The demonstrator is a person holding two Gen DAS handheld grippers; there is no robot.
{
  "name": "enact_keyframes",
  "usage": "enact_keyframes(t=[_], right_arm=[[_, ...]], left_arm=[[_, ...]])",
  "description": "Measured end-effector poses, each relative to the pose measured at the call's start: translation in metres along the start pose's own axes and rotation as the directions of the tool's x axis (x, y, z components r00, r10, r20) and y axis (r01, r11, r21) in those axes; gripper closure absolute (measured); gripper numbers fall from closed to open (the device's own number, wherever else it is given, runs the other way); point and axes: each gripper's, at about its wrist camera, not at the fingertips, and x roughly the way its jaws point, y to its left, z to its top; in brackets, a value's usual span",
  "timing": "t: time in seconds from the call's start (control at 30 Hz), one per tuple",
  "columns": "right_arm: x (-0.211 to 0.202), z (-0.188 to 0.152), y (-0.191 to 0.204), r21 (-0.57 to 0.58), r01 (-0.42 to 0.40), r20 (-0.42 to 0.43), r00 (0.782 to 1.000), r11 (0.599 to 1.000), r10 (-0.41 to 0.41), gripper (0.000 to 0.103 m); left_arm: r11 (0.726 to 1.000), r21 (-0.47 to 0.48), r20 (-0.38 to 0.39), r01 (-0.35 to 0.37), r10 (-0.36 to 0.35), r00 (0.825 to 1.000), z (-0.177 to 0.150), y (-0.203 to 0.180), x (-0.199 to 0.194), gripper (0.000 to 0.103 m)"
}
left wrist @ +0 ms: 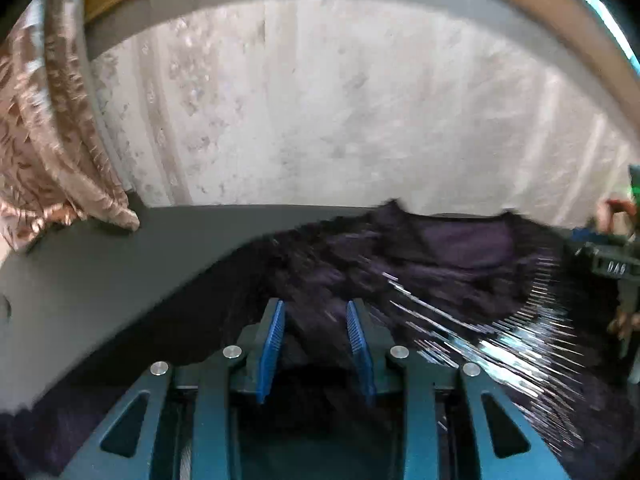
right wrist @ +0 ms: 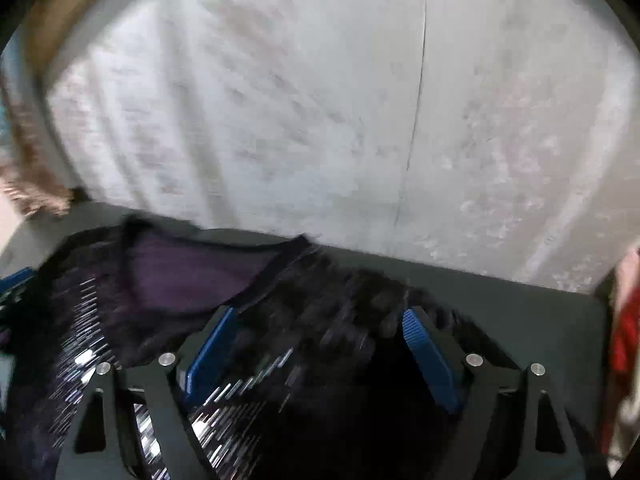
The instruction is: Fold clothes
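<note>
A dark purple garment [left wrist: 460, 264] with shiny sequins lies spread on a dark grey table [left wrist: 120, 264]. In the left wrist view my left gripper [left wrist: 316, 340] has a bunch of the dark fabric filling the gap between its blue pads [left wrist: 274, 344]. At that view's right edge the right gripper [left wrist: 612, 268] shows with a hand on it. In the right wrist view the garment [right wrist: 192, 276] shows its neckline, and my right gripper [right wrist: 320, 340] stands wide open over the fabric, with its pads [right wrist: 430, 356] clear of the cloth. Both views are motion-blurred.
A pale lace curtain [left wrist: 320, 112] hangs right behind the table's far edge [right wrist: 500, 280]. A brown patterned drape [left wrist: 48, 140] hangs onto the table at the far left. Something red [right wrist: 626, 336] stands at the right edge. Bare table [right wrist: 540, 320] lies right of the garment.
</note>
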Motion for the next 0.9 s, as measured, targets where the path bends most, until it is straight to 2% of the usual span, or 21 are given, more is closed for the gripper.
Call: enact_keyframes(t=[0.1, 0.17, 0.27, 0.33, 0.4, 0.43, 0.47, 0.5, 0.57, 0.7, 0.77, 0.8, 0.87, 0.9], right_arm=[[-0.052, -0.048, 0.013, 0.052, -0.106, -0.011, 0.994, 0.993, 0.107, 0.016], [-0.075, -0.086, 0.018, 0.099, -0.147, -0.049, 0.987, 0.984, 0.152, 0.016], [-0.106, -0.149, 0.021, 0.165, -0.138, -0.088, 0.984, 0.977, 0.154, 0.016], [-0.119, -0.182, 0.019, 0.199, -0.112, -0.093, 0.987, 0.974, 0.132, 0.015], [-0.125, -0.198, 0.023, 0.18, -0.07, -0.054, 0.995, 0.981, 0.081, 0.015], [-0.127, -0.204, 0.025, 0.171, -0.051, -0.038, 0.998, 0.984, 0.058, 0.015], [-0.127, -0.203, 0.027, 0.161, -0.048, -0.042, 0.998, 0.986, 0.055, 0.015], [-0.126, -0.202, 0.029, 0.151, -0.045, -0.046, 0.998, 0.988, 0.052, 0.01], [-0.122, -0.198, 0.035, 0.116, -0.045, -0.061, 0.997, 0.992, 0.052, 0.001], [-0.122, -0.197, 0.039, 0.059, 0.005, -0.096, 0.995, 0.998, 0.0, 0.001], [-0.133, -0.197, 0.035, 0.079, 0.014, -0.085, 0.996, 0.997, -0.007, 0.025], [-0.146, -0.198, 0.027, 0.129, -0.012, -0.05, 0.999, 0.992, 0.019, 0.042], [-0.182, -0.205, 0.006, 0.227, -0.044, 0.051, 0.998, 0.973, 0.034, 0.043], [-0.199, -0.212, -0.007, 0.247, -0.007, 0.074, 0.997, 0.969, -0.011, 0.042]], left_arm=[[0.998, -0.017, -0.006, 0.057, -0.057, 0.998, -0.033, -0.009, -0.033, 0.07], [0.997, -0.022, -0.023, 0.069, -0.07, 0.997, -0.063, -0.015, -0.052, 0.07], [0.995, -0.047, -0.068, 0.082, -0.086, 0.994, -0.108, -0.02, -0.075, 0.07], [0.997, -0.04, -0.067, 0.06, -0.062, 0.996, -0.134, -0.021, -0.087, 0.07], [0.999, -0.037, -0.07, 0.036, -0.038, 0.997, -0.155, -0.018, -0.089, 0.07], [0.999, -0.032, -0.068, 0.022, -0.024, 0.997, -0.165, -0.016, -0.09, 0.066], [1.0, -0.002, -0.03, 0.0, -0.001, 1.0, -0.172, -0.017, -0.093, 0.066], [1.0, 0.01, -0.013, -0.007, 0.007, 1.0, -0.176, -0.018, -0.093, 0.066], [1.0, 0.005, -0.023, -0.021, 0.021, 1.0, -0.173, -0.02, -0.09, 0.064], [0.998, -0.022, -0.061, -0.057, 0.056, 0.997, -0.167, -0.024, -0.091, 0.064], [0.997, -0.051, -0.072, -0.065, 0.061, 0.996, -0.164, -0.029, -0.101, 0.064], [0.997, -0.059, -0.053, -0.042, 0.039, 0.998, -0.163, -0.034, -0.109, 0.064], [0.999, -0.038, -0.028, -0.031, 0.03, 0.999, -0.166, -0.044, -0.124, 0.064], [0.999, -0.028, -0.027, -0.018, 0.017, 0.999, -0.168, -0.049, -0.129, 0.064]])
